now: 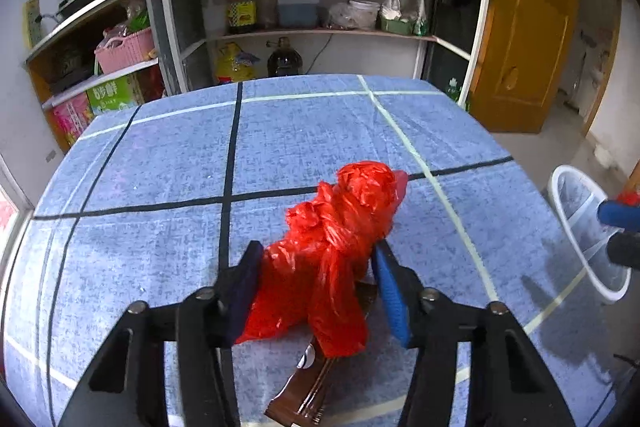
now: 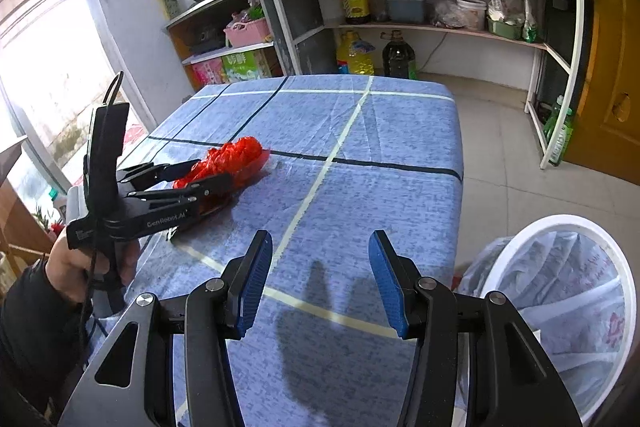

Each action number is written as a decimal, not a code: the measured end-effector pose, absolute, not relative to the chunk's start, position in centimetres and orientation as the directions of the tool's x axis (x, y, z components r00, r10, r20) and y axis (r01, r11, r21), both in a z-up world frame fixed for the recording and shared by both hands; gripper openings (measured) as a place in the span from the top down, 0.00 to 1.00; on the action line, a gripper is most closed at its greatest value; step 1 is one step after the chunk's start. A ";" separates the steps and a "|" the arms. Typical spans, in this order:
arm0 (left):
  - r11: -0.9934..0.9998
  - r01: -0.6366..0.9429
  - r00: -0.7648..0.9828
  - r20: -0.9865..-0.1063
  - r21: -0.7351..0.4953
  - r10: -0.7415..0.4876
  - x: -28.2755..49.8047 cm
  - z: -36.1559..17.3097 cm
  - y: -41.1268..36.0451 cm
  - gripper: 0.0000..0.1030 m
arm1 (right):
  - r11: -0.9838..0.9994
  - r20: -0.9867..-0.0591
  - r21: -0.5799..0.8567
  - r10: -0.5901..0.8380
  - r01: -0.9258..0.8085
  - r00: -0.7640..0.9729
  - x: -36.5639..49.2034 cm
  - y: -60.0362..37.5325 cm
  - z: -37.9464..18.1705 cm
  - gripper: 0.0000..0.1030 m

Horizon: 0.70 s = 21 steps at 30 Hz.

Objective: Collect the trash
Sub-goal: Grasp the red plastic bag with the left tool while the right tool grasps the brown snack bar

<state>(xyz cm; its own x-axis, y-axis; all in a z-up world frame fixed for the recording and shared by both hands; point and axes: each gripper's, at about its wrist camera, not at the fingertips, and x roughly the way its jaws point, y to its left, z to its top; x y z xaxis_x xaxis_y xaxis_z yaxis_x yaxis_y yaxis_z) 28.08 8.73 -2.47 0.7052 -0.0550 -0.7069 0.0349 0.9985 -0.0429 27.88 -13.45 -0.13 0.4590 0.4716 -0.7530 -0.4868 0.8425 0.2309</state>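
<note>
A crumpled red plastic bag lies on the blue checked tablecloth. My left gripper straddles it with its jaws wide: the bag fills most of the gap and brushes both pads without being squeezed. A brown wrapper lies under the bag's near end. In the right wrist view the left gripper is held by a hand around the red bag. My right gripper is open and empty above the table's right part, next to the bin.
A white bin with a clear liner stands on the floor at the table's right edge, also seen as the bin in the left view. Shelves with bottles and cookware stand behind the table. A yellow door is at right.
</note>
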 end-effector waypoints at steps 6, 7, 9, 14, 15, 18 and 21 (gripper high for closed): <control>0.997 -0.058 0.733 -0.681 -0.056 0.004 26.5 -1.5 11.5 0.49 | 0.839 -0.749 0.234 0.478 -0.491 0.460 27.4 -13.3 0.2 0.50; 0.995 -0.071 0.732 -0.681 -0.063 0.010 26.2 -1.5 12.0 0.49 | 0.838 -0.748 0.235 0.479 -0.493 0.458 27.3 -13.3 0.2 0.50; 0.994 -0.080 0.724 -0.690 -0.077 0.004 25.5 -1.8 12.5 0.49 | 0.835 -0.747 0.237 0.484 -0.497 0.456 27.1 -13.2 0.3 0.50; 0.997 -0.015 0.697 -0.716 -0.079 -0.046 24.0 -2.6 10.6 0.49 | 0.828 -0.735 0.245 0.498 -0.505 0.461 26.6 -13.1 0.9 0.50; 0.993 0.006 0.692 -0.717 -0.116 -0.088 23.7 -2.5 10.3 0.49 | 0.828 -0.733 0.244 0.499 -0.505 0.462 26.5 -13.2 1.0 0.50; 0.966 0.063 0.671 -0.706 -0.250 -0.226 22.8 -2.1 9.5 0.49 | 0.829 -0.731 0.248 0.500 -0.502 0.465 26.4 -13.3 1.3 0.50; 0.942 0.089 0.664 -0.686 -0.323 -0.298 21.9 -1.8 9.2 0.49 | 0.827 -0.732 0.249 0.502 -0.504 0.462 26.2 -13.2 1.3 0.50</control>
<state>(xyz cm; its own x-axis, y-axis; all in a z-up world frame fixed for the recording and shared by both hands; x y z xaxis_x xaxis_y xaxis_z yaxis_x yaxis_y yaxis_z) 21.95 9.17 -1.85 0.6641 -0.2978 -0.6858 0.0894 0.9423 -0.3225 26.20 -13.18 1.33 0.4616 0.5018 -0.7315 -0.5039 0.8270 0.2493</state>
